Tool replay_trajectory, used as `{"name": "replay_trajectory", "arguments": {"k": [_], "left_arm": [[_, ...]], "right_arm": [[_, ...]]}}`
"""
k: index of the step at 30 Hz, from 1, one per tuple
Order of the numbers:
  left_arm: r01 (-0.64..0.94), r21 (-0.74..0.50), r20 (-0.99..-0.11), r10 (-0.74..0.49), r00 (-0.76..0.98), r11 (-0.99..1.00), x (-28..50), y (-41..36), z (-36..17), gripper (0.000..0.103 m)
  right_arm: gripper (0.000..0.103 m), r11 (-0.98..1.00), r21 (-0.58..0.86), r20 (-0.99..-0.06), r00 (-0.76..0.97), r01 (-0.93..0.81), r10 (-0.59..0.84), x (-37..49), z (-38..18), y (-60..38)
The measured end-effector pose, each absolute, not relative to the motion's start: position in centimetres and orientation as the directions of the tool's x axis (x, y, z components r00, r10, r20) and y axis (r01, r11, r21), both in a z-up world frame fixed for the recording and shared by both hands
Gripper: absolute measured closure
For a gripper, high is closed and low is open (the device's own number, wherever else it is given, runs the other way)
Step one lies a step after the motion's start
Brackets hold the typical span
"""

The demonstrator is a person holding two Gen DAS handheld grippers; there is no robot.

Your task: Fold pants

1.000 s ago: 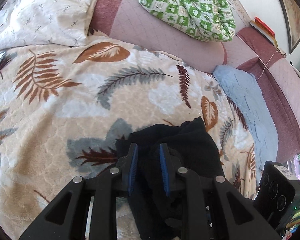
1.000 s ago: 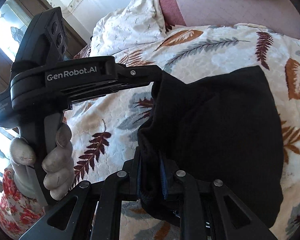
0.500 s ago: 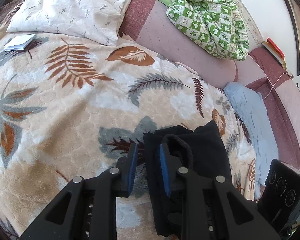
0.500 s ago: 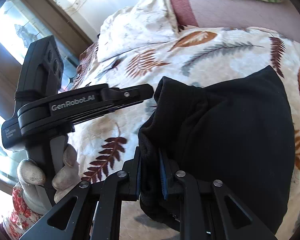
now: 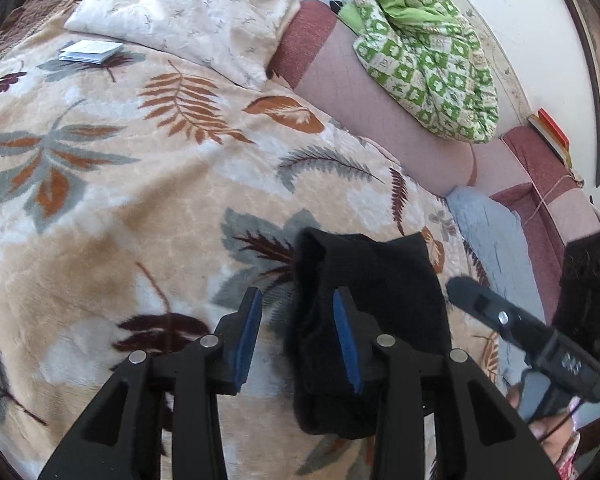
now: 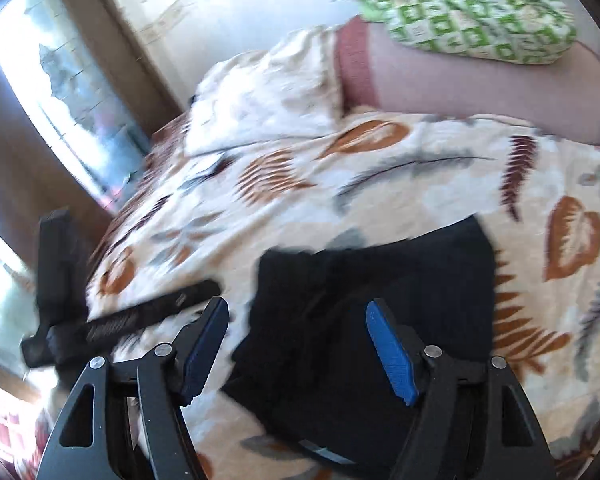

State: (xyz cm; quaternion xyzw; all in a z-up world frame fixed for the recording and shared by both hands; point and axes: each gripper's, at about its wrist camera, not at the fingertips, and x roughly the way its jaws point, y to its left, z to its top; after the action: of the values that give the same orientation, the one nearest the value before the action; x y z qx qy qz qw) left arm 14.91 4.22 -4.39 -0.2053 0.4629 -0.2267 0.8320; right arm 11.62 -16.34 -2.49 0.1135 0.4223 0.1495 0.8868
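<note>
The black pants [image 5: 376, 280] lie folded in a thick bundle on the leaf-patterned blanket [image 5: 140, 200]. My left gripper [image 5: 296, 324] is open just above the bundle's left edge, and the cloth drapes past its right finger [image 5: 346, 340]. In the right wrist view the pants [image 6: 380, 292] lie flat under my right gripper [image 6: 300, 336], which is wide open and holds nothing. The right gripper also shows at the right of the left wrist view [image 5: 520, 328], and the left gripper at the left of the right wrist view [image 6: 140, 316].
A cream pillow [image 5: 188, 12] and a small white booklet [image 5: 88, 50] lie at the blanket's far side. A green checked quilt [image 5: 432, 48] lies on the pink sofa back [image 5: 380, 108]. A light blue cloth [image 5: 496, 248] lies to the right. A window [image 6: 52, 80] is at the left.
Both grippers have opened and let go of the pants. The bundle has dropped onto the blanket. Both grippers have pulled back and up a little.
</note>
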Motion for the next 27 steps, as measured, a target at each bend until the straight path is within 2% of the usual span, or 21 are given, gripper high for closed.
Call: {"name": "replay_trajectory", "arguments": {"k": [3, 4, 8, 12, 16, 23, 27], "left_arm": [[0.212, -0.57, -0.676, -0.6, 0.426, 0.793, 15.9, 1.5, -5.1, 0.064], [0.212, -0.572, -0.681, -0.603, 0.416, 0.792, 16.3, 0.7, -5.5, 0.06], [0.127, -0.596, -0.712, -0.595, 0.374, 0.793, 17.8, 0.1, -8.4, 0.059], [0.116, -0.643, -0.678, -0.633, 0.374, 0.757, 17.8, 0.8, -9.7, 0.059], [0.098, -0.628, -0.693, -0.612, 0.382, 0.772, 17.3, 1.6, -8.8, 0.055], [0.083, -0.485, -0.75, -0.463, 0.471, 0.87, 12.6, 3.3, -5.1, 0.046], [0.087, -0.362, -0.776, -0.352, 0.523, 0.928, 8.1, 2.9, -3.5, 0.046]], "right_arm": [[0.026, 0.939, 0.327, -0.736, 0.596, -0.101, 0.321, 13.7, -3.8, -18.2], [0.026, 0.949, 0.308, -0.752, 0.594, -0.069, 0.287, 14.5, -4.6, -18.8], [0.027, 0.96, 0.279, -0.799, 0.562, 0.031, 0.214, 16.9, -7.2, -21.7], [0.027, 0.925, 0.373, -0.796, 0.538, 0.074, 0.277, 17.6, -9.0, -24.0], [0.027, 0.895, 0.441, -0.754, 0.572, 0.074, 0.324, 16.5, -8.0, -25.2], [0.025, 0.849, 0.507, -0.698, 0.648, 0.148, 0.304, 8.5, -5.6, -29.2], [0.025, 0.881, 0.432, -0.724, 0.656, 0.191, 0.213, 2.2, -6.0, -29.1]]}}
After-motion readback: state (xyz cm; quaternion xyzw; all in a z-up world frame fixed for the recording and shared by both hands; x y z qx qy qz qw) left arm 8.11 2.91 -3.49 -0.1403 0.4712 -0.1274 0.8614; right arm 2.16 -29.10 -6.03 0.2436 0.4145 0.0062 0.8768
